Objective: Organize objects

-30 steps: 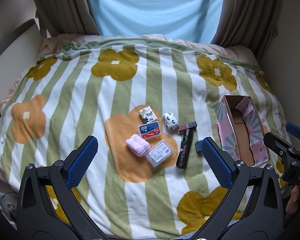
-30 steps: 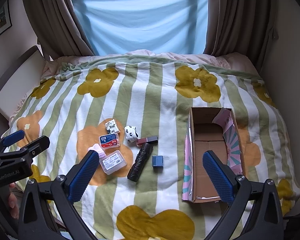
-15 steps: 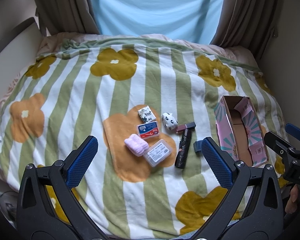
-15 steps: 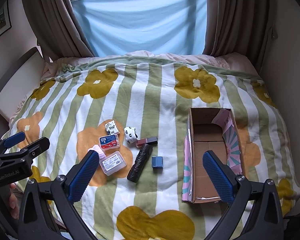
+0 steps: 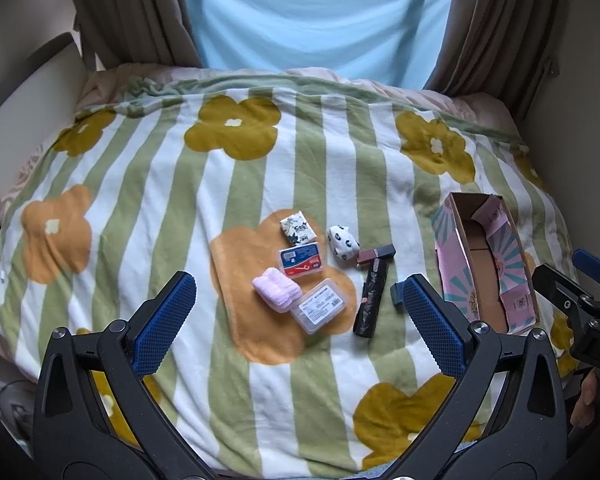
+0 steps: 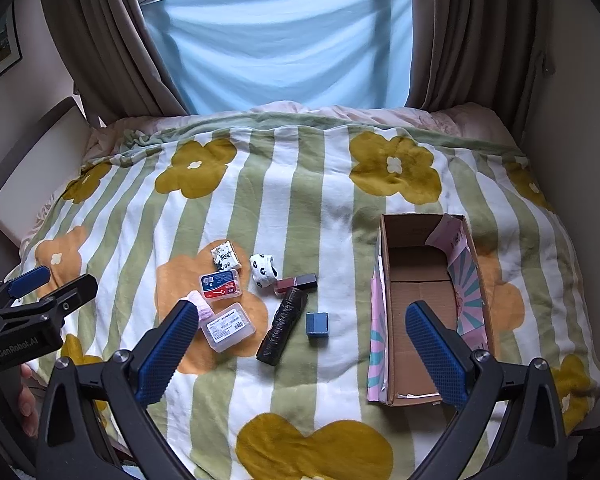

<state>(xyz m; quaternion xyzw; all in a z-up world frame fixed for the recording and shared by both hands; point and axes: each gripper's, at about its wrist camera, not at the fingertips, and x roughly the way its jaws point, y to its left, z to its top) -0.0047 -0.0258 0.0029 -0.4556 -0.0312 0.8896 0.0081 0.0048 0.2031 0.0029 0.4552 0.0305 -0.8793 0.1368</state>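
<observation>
Small items lie clustered on the flowered blanket: a patterned tissue pack (image 5: pixel 296 227), a red-and-blue case (image 5: pixel 300 259), a pink cloth (image 5: pixel 277 294), a clear plastic box (image 5: pixel 318 311), a panda sock (image 5: pixel 342 242), a maroon tube (image 5: pixel 375 255), a black roll (image 5: pixel 370 304) and a small blue box (image 6: pixel 317 324). An open, empty cardboard box (image 6: pixel 418 296) sits to their right. My left gripper (image 5: pixel 296 284) hovers open above the cluster's near side. My right gripper (image 6: pixel 302 310) is open too, held above the bed between cluster and box. Neither holds anything.
The striped blanket (image 6: pixel 324 208) covers the whole bed, with bare room behind and in front of the items. Curtains (image 6: pixel 460 40) and a blue sheet (image 6: pixel 276 48) close off the far side. A headboard (image 6: pixel 32 168) runs along the left, a wall along the right.
Both cameras have drifted only slightly. The items and the cardboard box lie where they were, and both grippers stay open.
</observation>
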